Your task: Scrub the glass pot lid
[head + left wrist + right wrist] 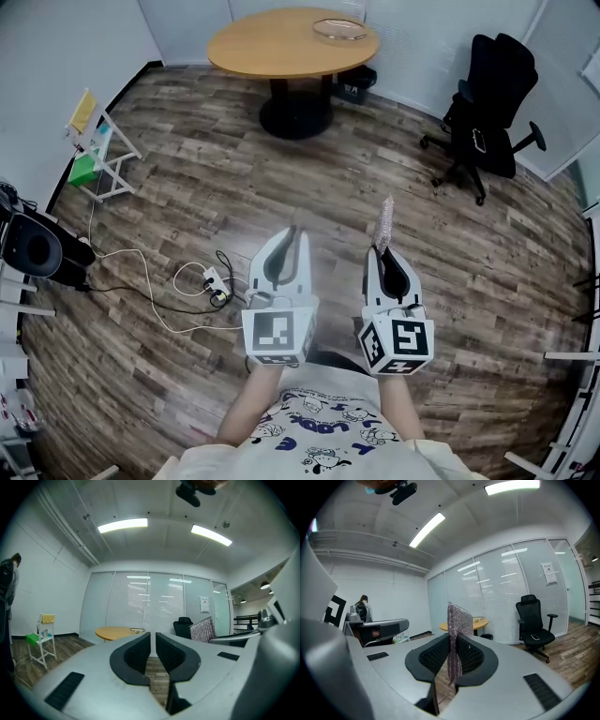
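The glass pot lid (339,29) lies on the round wooden table (272,47) far across the room, well away from both grippers. My right gripper (382,253) is shut on a silvery mesh scrubbing cloth (383,223) that stands up between its jaws. The right gripper view shows the cloth (454,634) pinched upright in that gripper (453,639), with the table (480,622) beyond it. My left gripper (292,236) is shut with nothing in it. In the left gripper view, that gripper (153,639) has its jaws nearly touching, and the lid (137,630) and table (117,633) are in the distance.
A black office chair (487,103) stands right of the table. A small white rack (94,150) stands at the left wall, and cables with a power strip (211,281) lie on the wooden floor. Someone stands at the far left (361,609).
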A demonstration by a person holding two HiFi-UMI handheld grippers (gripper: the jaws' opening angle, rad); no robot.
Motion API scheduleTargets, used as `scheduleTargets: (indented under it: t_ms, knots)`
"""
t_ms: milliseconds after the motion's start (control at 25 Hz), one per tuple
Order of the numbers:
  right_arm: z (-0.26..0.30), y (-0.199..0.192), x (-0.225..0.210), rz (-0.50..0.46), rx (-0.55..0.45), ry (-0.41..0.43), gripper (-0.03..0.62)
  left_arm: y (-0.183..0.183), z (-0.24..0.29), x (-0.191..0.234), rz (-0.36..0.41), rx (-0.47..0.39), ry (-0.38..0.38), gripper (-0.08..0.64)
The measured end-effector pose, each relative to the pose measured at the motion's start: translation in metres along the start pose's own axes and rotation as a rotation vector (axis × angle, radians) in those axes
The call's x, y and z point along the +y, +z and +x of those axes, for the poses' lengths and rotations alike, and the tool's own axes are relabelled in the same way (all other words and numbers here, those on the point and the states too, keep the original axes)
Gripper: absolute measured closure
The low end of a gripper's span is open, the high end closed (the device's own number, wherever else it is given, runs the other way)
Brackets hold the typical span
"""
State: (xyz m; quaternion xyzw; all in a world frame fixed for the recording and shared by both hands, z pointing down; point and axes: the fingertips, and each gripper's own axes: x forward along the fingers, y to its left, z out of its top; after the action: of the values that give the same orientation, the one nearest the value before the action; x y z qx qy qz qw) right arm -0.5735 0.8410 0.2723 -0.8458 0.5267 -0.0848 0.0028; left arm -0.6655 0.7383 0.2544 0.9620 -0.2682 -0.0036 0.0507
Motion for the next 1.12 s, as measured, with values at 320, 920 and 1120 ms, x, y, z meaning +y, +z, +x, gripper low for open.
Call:
scheduleTargets:
  t_ms: [320, 920, 1120]
  knots:
    - [0.037, -0.003, -0.011, 0.004, 0.018, -0.004, 0.535, -0.004, 0.037, 0.014, 0.001, 0.006, 0.004, 0.518]
    - [0.192, 0.034, -0.029, -0.003, 0.006, -0.058, 0.535, 0.022, 0.189, 0.081, 0.016, -0.004, -0.058, 0.518]
    - [0.243, 0.041, -0.03, -0.006, 0.002, -0.073, 0.534, 0.029, 0.232, 0.109, 0.028, -0.016, -0.072, 0.518]
